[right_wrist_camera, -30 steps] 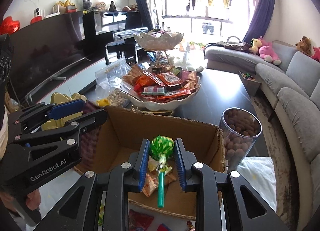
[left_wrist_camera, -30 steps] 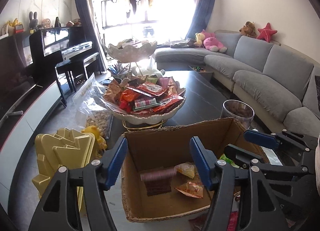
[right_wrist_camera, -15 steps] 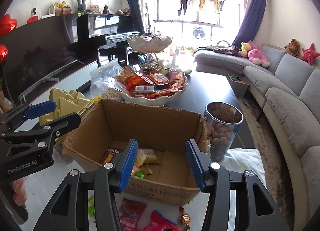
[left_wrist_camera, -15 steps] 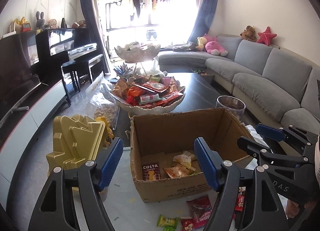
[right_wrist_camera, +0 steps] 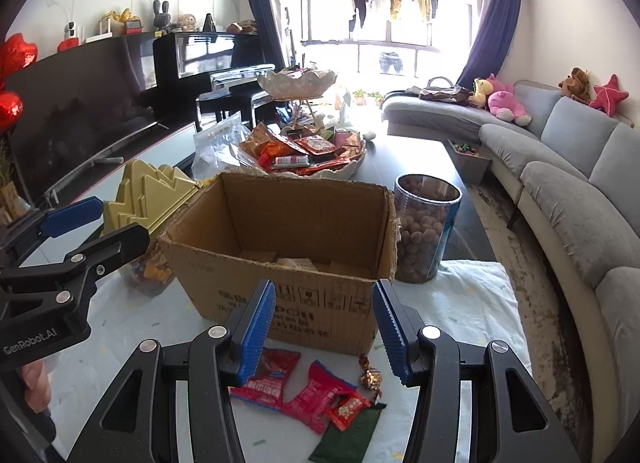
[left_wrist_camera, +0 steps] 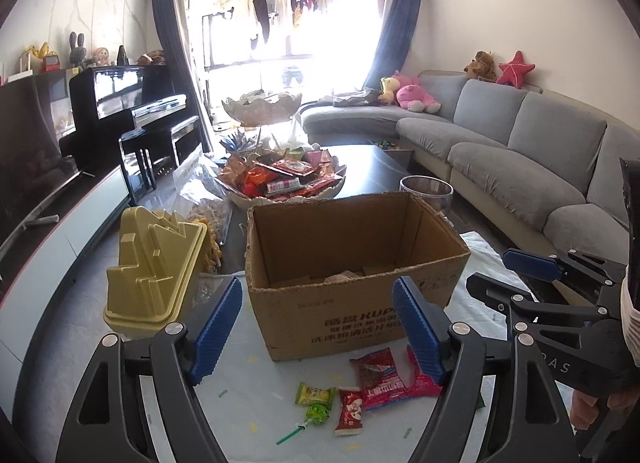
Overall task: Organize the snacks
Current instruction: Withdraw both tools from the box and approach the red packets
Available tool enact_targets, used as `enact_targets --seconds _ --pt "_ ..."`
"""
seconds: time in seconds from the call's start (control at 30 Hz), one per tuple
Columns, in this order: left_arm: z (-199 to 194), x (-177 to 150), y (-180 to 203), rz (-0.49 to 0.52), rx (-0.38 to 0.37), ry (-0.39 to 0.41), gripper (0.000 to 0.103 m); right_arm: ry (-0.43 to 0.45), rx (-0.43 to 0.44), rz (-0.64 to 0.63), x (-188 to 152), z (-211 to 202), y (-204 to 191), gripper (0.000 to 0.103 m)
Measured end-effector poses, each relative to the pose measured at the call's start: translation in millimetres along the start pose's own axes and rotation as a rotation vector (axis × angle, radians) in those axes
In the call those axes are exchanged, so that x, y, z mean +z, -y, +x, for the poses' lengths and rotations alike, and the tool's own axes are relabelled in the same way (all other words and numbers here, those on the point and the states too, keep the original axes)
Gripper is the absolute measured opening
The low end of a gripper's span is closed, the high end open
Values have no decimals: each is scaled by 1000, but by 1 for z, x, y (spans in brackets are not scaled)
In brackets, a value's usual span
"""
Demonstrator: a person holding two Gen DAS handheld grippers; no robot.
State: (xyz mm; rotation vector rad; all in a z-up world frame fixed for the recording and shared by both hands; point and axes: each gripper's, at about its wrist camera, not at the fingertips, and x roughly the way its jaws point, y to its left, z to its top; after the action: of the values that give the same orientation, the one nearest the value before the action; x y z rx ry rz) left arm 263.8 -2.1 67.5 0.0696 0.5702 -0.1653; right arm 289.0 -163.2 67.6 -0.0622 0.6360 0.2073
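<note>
Both the left tongs [left_wrist_camera: 316,327] and right tongs [right_wrist_camera: 322,333] gape empty, the left's jaws having just widened; loose snack packets [right_wrist_camera: 304,387] lie on the worktop just before the cardboard box [right_wrist_camera: 280,247], below the right tongs, long axes mixed.

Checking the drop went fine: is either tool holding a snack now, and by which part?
Nothing is held. The left tool and right tool are both open and empty in front of the cardboard box.
</note>
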Motion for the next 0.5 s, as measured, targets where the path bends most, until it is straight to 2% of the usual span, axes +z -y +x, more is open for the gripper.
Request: enact_targets --seconds 0.17,0.27,0.5 --pt "-11 -15 2 -10 -4 -20 79 -8 -10 7 -14 -14 -1 52" --pt "-18 -24 2 -10 -1 -26 79 -11 -24 10 -23 -22 -3 61" --pt "-27 -45 3 7 -4 -43 80 -37 -26 20 -47 -30 -12 61"
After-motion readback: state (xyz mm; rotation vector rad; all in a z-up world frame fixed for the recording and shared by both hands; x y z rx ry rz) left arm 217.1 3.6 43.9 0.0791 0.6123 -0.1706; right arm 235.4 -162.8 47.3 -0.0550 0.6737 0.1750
